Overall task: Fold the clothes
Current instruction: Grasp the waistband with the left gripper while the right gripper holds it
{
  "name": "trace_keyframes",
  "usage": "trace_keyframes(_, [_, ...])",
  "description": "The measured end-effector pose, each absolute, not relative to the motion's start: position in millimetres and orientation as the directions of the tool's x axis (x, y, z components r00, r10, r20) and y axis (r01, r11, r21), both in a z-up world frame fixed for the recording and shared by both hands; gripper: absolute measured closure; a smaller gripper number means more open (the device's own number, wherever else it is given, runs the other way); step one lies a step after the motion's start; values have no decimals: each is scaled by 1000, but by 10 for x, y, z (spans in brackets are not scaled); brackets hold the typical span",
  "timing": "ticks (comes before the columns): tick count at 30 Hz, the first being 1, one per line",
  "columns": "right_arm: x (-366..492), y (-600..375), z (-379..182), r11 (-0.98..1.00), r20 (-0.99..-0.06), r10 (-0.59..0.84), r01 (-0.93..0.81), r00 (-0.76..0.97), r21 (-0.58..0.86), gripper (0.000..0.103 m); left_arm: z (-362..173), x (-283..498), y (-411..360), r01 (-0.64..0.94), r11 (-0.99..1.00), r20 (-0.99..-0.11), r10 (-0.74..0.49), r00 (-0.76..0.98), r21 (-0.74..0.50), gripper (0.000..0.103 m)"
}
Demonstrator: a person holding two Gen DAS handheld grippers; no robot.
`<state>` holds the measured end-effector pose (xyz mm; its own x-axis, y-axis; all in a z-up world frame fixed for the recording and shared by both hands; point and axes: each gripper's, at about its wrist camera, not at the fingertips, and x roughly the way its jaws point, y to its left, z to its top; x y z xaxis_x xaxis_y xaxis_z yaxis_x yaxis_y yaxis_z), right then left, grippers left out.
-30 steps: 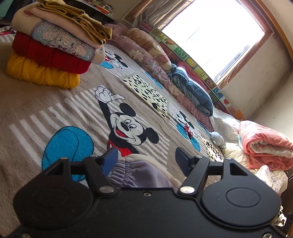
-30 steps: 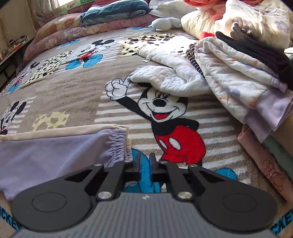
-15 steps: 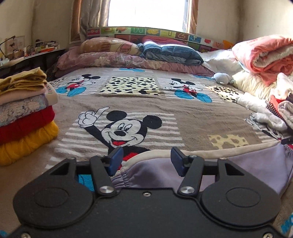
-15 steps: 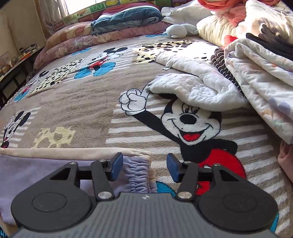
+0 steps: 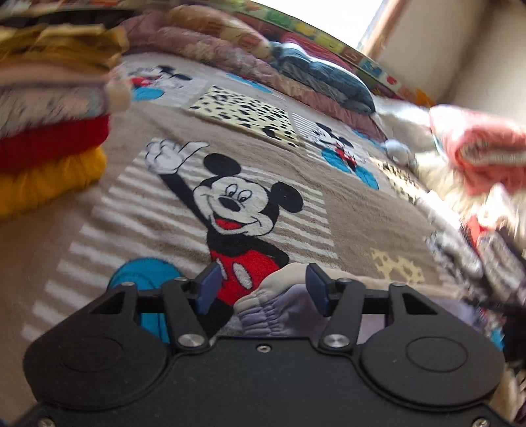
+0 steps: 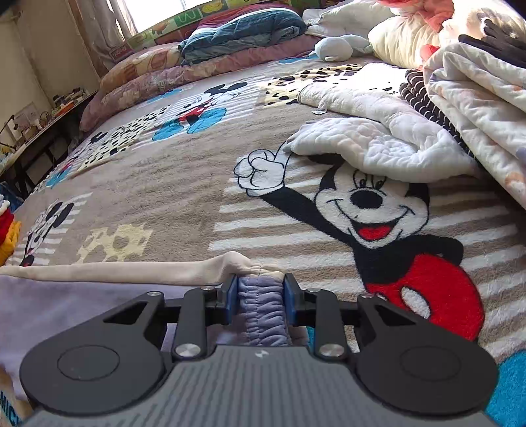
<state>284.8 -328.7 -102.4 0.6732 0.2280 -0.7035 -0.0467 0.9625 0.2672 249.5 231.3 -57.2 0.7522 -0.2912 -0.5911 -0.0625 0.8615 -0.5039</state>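
Spread under both of my grippers is a beige plush blanket (image 6: 171, 184) with cartoon mouse panels and spotted patches, covering the whole bed. Nearest to me, the lilac garment (image 6: 65, 305) with a cream edge is lying flat across it. My right gripper (image 6: 259, 295) is closing its jaws on the garment's gathered waistband, the blue pads already squeezing the bunched cloth between them. My left gripper (image 5: 263, 289) is hovering at the other gathered end (image 5: 273, 315), its jaws standing wide and opening, the cloth between them but not pinched. Further out on my left, a stack of folded clothes (image 5: 49, 131) is sitting on the blanket, yellow at the bottom, red above it. On my right, a heap of unfolded laundry (image 6: 460, 98) is spilling over the blanket, white quilted pieces lowest. Beyond that, pillows and a folded blue quilt (image 6: 243, 29) are lining the far edge under a bright window (image 6: 157, 13), with a cluttered shelf (image 6: 42, 121) along the left wall.
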Motion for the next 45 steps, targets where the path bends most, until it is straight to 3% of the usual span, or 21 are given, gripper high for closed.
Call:
trace_keyframes(2, [2849, -3241, -1066, 971, -712, 206, -49, 672, 234, 72, -757, 2276, 2510, -167, 727, -569, -350, 744, -666, 39])
trace_keyframes(5, [2879, -3193, -1088, 978, -721, 173, -28, 671, 209, 72, -940, 2062, 2594, -268, 562, -541, -401, 739, -782, 39])
trace_keyframes(11, [2911, -3102, -1050, 988, -747, 118, -4, 654, 153, 72, -1242, 2068, 2569, -342, 337, -474, -490, 732, -877, 39])
trace_keyframes(16, [2925, -3050, -1079, 992, -751, 80, 25, 655, 128, 72, -1230, 2169, 2388, -327, 348, -464, -461, 756, -879, 40])
trace_keyframes(17, [2932, -3035, -1085, 992, -751, 72, 32, 656, 123, 71, -1218, 2184, 2353, -321, 354, -461, -451, 764, -878, 42])
trace_keyframes(19, [2944, -3006, -1096, 993, -752, 56, 44, 657, 113, 71, -1178, 2212, 2287, -299, 374, -451, -436, 779, -878, 74])
trace_keyframes(20, [2947, -2990, -1097, 994, -753, 47, 46, 656, 103, 71, -1131, 2218, 2255, -280, 396, -445, -424, 789, -874, 75])
trace_keyframes(22, [2955, -2964, -1092, 995, -757, 33, 51, 653, 87, 71, -738, 2176, 2115, -170, 616, -453, -338, 825, -769, 77])
trace_keyframes(23, [2960, -2958, -1089, 995, -759, 30, 51, 651, 83, 71, -506, 2143, 1980, -112, 762, -467, -266, 843, -637, 77])
trace_keyframes(24, [2965, -2952, -1087, 996, -761, 27, 51, 649, 79, 71, -301, 2092, 1743, -72, 913, -492, -149, 858, -402, 77])
trace_keyframes(25, [2966, -2953, -1086, 996, -762, 27, 50, 648, 77, 71, -166, 2054, 1551, -46, 980, -492, -56, 869, -193, 78])
trace_keyframes(28, [2970, -2946, -1086, 996, -763, 23, 48, 646, 71, 71, -268, 2044, 1345, -26, 999, -516, 34, 856, 22, 77])
trace_keyframes(29, [2968, -2947, -1087, 996, -762, 23, 49, 647, 71, 71, -362, 2099, 1410, -39, 999, -555, 42, 831, 16, 76])
trace_keyframes(31, [2964, -2947, -1088, 996, -761, 23, 50, 648, 72, 71, -535, 2198, 1549, -72, 997, -624, 57, 779, 1, 63])
trace_keyframes(34, [2965, -2955, -1087, 996, -761, 28, 48, 648, 78, 71, -556, 2164, 1890, -159, 973, -617, 23, 787, -166, 54])
trace_keyframes(42, [2949, -3017, -1043, 996, -758, 72, -5, 648, 90, 69, -525, 2263, 2358, -164, 819, -531, -190, 826, -549, 55])
trace_keyframes(45, [2933, -3049, -1007, 995, -751, 93, -32, 654, 96, 67, -504, 2351, 2498, -123, 795, -504, -248, 827, -594, 55])
